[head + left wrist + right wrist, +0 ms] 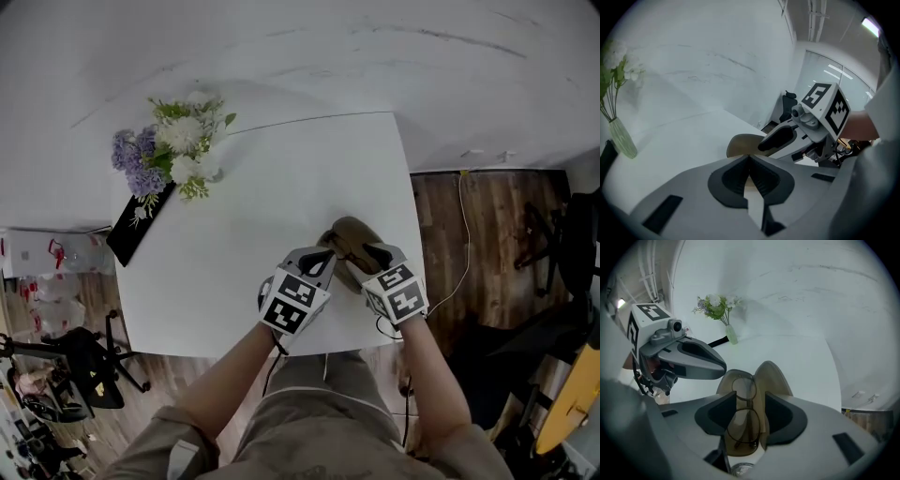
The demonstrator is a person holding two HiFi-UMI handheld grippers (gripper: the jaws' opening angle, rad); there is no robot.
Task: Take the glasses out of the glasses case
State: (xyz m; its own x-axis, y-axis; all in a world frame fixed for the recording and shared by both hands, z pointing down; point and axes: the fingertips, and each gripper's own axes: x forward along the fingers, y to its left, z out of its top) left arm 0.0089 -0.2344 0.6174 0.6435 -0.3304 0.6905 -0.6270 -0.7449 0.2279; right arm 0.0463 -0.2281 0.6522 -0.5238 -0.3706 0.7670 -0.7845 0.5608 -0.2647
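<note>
Both bare forearms reach from the person's body and converge over the near right part of the white tabletop [262,206]. Each carries its gripper tilted forward and down. The left gripper [321,261] has its fingers [736,176] pressed together at the tips, with nothing between them. It points at the near end of the glasses case [349,239]. The right gripper [377,255] hovers beside it with its fingers [780,416] spread wide above the case, and they pinch nothing. The tan case lies open on the tabletop under both grippers. The glasses [745,408] rest folded in its left half in the right gripper view. Flowers [173,150] stand well apart at the far left corner.
</note>
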